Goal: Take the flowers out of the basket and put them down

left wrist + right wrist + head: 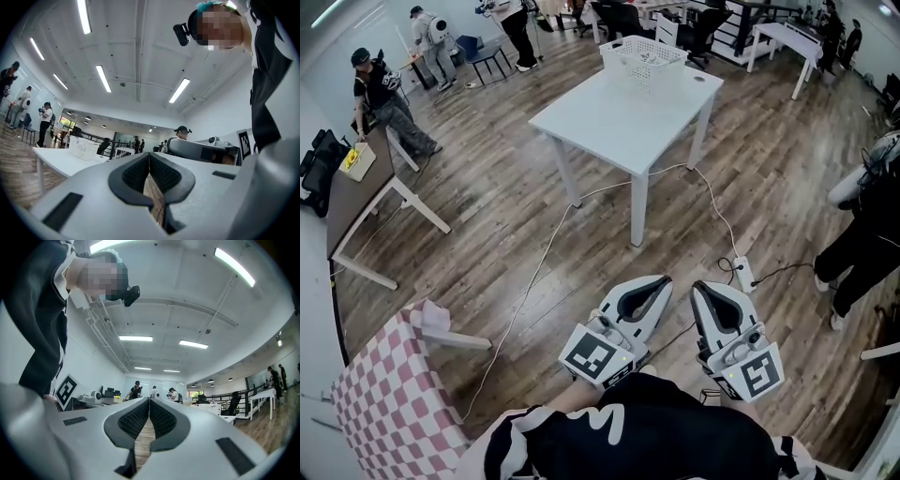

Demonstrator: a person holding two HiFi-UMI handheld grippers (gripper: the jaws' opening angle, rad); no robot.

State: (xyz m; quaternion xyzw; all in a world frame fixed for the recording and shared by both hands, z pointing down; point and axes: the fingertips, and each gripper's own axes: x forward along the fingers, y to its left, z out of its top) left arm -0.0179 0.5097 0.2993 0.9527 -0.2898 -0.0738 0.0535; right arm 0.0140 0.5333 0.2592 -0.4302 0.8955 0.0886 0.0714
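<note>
Head view | left claw clenched, empty | right claw clenched, empty

the room is bright and evenly lit from above by long strip lights on the ceiling, which burn out to plain white bars in both gripper views. the white table casts only a faint, soft shadow on the wood floor. every view bulges like a fisheye, and the gripper views go black at the corners. the left gripper and right gripper look soft nearest the lens.
</note>
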